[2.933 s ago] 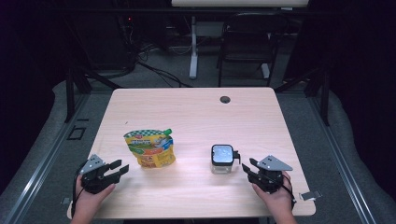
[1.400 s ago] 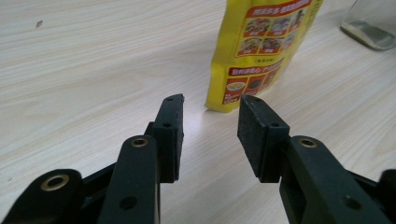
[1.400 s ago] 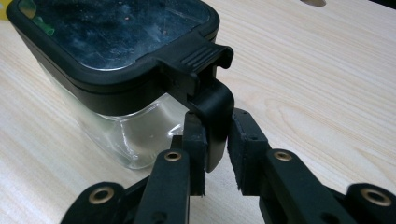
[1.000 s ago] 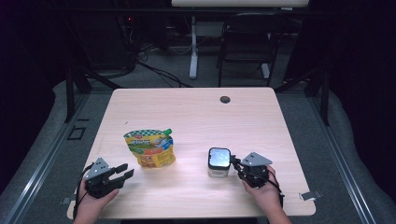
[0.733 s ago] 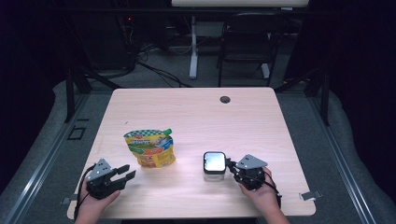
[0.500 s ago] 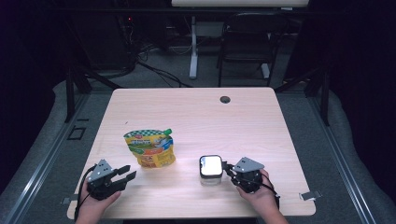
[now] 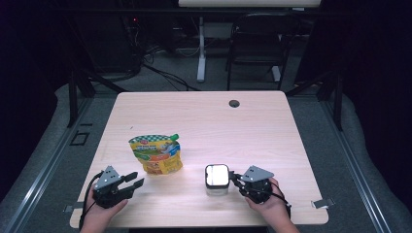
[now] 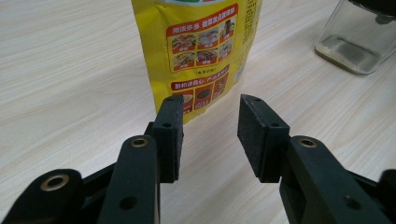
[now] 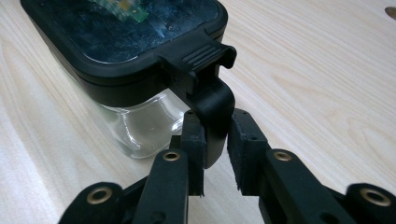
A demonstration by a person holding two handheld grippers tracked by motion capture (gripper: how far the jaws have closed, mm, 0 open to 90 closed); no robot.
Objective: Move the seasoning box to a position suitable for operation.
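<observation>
Light wood surface (image 7: 272, 126): yellow pouch (image 7: 156, 154) at 8 o'clock, lidded glass jar (image 7: 216, 178) at 5, round hole (image 7: 234, 103) at 12.

Pouch (image 8: 201, 51) top cut off by left gripper view's upper edge. Jar (image 9: 126, 60) far side cut off in right gripper view. Pouch print too small to read.

right tool (image 7: 234, 177) | clamped on jar (image 7: 216, 179) latch, dragged jar nearer table's front edge | left tool (image 7: 137, 180) shifted slightly right
</observation>
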